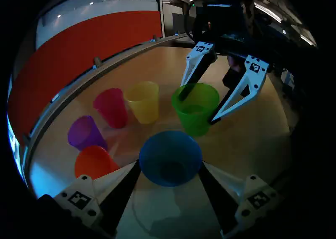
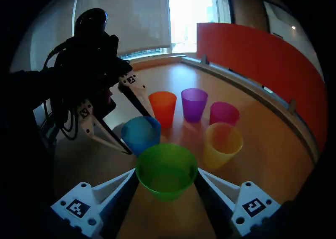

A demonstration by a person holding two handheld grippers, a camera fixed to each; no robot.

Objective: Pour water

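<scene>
My left gripper [image 1: 169, 164] is shut on a blue cup [image 1: 170, 153], one finger pressing each side. Just beyond it, my right gripper [image 1: 196, 108] reaches in from the far side and is shut on a green cup [image 1: 197, 102]. In the right gripper view the green cup [image 2: 166, 167] sits between the right gripper's [image 2: 166, 172] fingers. The blue cup [image 2: 140, 132] stands close behind it, held by the left gripper [image 2: 137, 133]. Both cups are upright with their rims nearly touching. I cannot tell whether either holds water.
Yellow [image 1: 143, 101], magenta [image 1: 111, 107], purple [image 1: 84, 132] and orange [image 1: 94, 161] cups stand upright in a cluster on the wooden table [image 1: 168, 66]. A red panel [image 1: 84, 50] runs along the table's edge. A person's dark figure [image 2: 84, 62] holds the left gripper.
</scene>
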